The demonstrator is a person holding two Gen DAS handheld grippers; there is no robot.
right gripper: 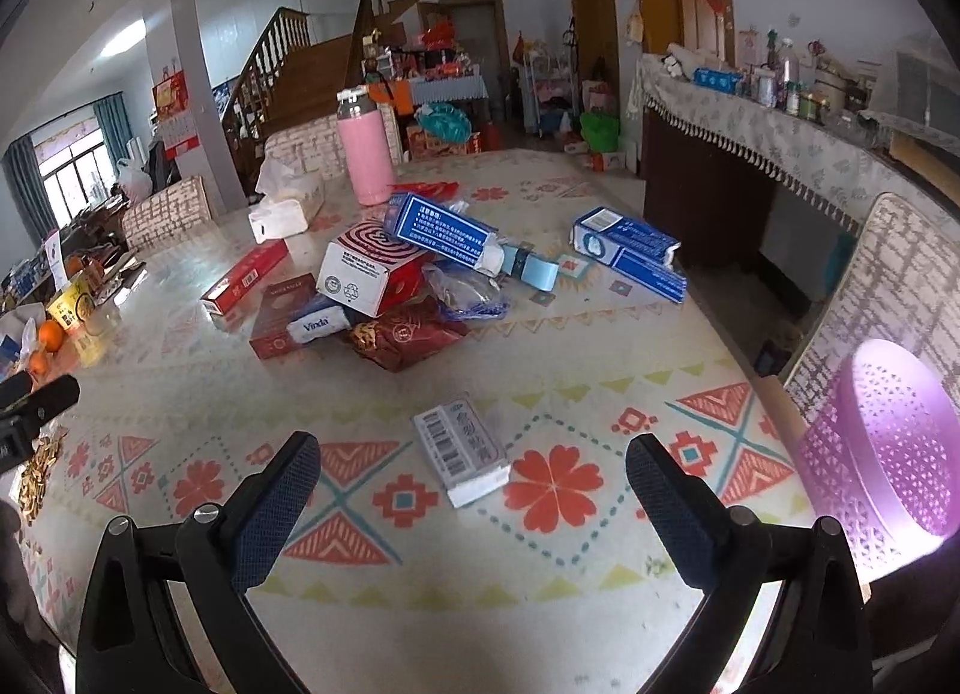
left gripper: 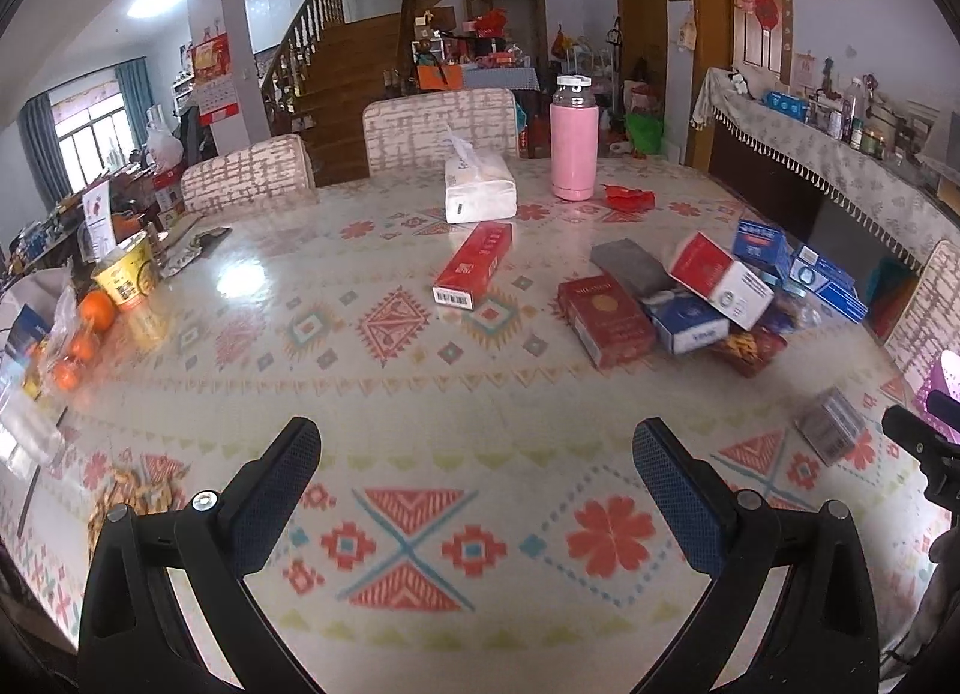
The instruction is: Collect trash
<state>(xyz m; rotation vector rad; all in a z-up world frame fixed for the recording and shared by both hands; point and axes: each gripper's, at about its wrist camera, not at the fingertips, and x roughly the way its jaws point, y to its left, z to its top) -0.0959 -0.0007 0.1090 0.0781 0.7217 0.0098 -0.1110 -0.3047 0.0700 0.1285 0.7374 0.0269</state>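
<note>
A heap of empty cartons and wrappers (right gripper: 384, 286) lies mid-table: a red-and-white box (right gripper: 369, 268), blue boxes (right gripper: 630, 253), dark red packs (left gripper: 606, 319). A long red carton (left gripper: 474, 265) lies apart to its left. A small grey-white box (right gripper: 462, 451) lies just ahead of my right gripper (right gripper: 474, 484), which is open and empty. A purple perforated bin (right gripper: 888, 448) stands at the table's right edge. My left gripper (left gripper: 477, 466) hovers open over bare tablecloth, holding nothing.
A pink flask (left gripper: 573, 144) and a tissue pack (left gripper: 480, 190) stand at the far side. A yellow noodle cup (left gripper: 129, 271), oranges (left gripper: 96, 310) and peel scraps (left gripper: 129, 493) sit at the left. Chairs (left gripper: 441, 120) ring the table; a sideboard (right gripper: 780, 153) is on the right.
</note>
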